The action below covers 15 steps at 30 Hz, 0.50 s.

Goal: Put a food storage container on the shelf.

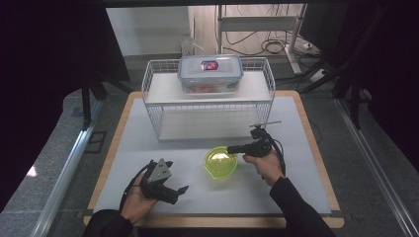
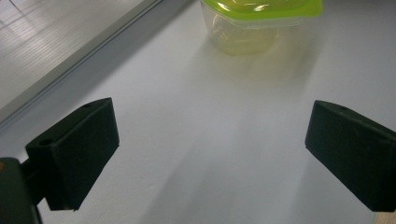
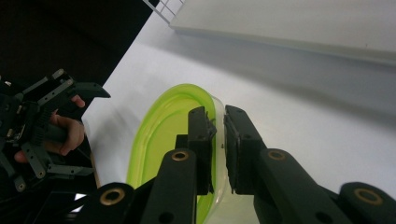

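The green bowl (image 1: 221, 163) sits upright on the white mat (image 1: 296, 182), near the front of the wire rack (image 1: 158, 106) and between your two hands. Your right gripper (image 3: 219, 133) has its jaws nearly together, pinching the bowl's rim, one jaw inside the wall and one outside. Your left gripper (image 1: 179, 190) rests low on the mat, well apart from the bowl, jaws spread wide with nothing between them; in the left gripper view the bowl (image 2: 259, 23) stands beyond them. On the rack's upper shelf stands a clear lidded container (image 1: 210, 74) with a red label.
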### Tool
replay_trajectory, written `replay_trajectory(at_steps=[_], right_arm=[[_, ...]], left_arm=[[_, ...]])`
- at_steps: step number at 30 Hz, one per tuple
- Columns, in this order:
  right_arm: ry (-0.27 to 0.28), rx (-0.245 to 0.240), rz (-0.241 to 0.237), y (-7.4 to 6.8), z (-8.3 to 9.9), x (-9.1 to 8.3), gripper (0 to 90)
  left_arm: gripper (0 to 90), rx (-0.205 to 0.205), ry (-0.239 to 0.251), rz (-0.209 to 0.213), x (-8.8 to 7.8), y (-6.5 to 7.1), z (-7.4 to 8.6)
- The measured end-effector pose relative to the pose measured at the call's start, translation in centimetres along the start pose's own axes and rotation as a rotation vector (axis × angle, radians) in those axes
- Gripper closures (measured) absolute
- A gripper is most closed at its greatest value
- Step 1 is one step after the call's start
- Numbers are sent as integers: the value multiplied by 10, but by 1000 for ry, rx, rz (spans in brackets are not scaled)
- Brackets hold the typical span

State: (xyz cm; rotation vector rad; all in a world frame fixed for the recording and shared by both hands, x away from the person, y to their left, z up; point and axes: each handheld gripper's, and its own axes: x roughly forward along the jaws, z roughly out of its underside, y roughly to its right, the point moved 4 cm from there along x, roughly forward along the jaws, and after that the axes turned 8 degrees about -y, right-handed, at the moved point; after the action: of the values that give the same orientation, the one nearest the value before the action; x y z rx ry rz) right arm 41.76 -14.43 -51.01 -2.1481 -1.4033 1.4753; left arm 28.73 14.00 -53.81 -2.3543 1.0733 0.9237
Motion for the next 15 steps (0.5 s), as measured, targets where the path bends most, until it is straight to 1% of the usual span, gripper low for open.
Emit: replay_trajectory(at_steps=[1, 4, 7, 8, 9, 13, 15], right_arm=[[4, -3, 4, -1, 0, -1, 824], [21, 1, -5, -4, -2, -4, 831], [52, 13, -46, -10, -5, -11, 843], [52, -5, -21, -11, -6, -14, 843], [52, -14, -3, -13, -7, -16, 843], [58, -9, -8, -15, -9, -18, 844], [60, 2, -18, -15, -9, -18, 844]], left_arm=[[29, 1, 0, -1, 0, 0, 0], [29, 1, -1, -1, 0, 0, 0], [29, 0, -1, 0, 0, 0, 0], [29, 0, -1, 0, 0, 0, 0], [29, 2, -1, -1, 0, 0, 0], [29, 1, 0, -2, 0, 0, 0], [29, 1, -1, -2, 0, 0, 0]])
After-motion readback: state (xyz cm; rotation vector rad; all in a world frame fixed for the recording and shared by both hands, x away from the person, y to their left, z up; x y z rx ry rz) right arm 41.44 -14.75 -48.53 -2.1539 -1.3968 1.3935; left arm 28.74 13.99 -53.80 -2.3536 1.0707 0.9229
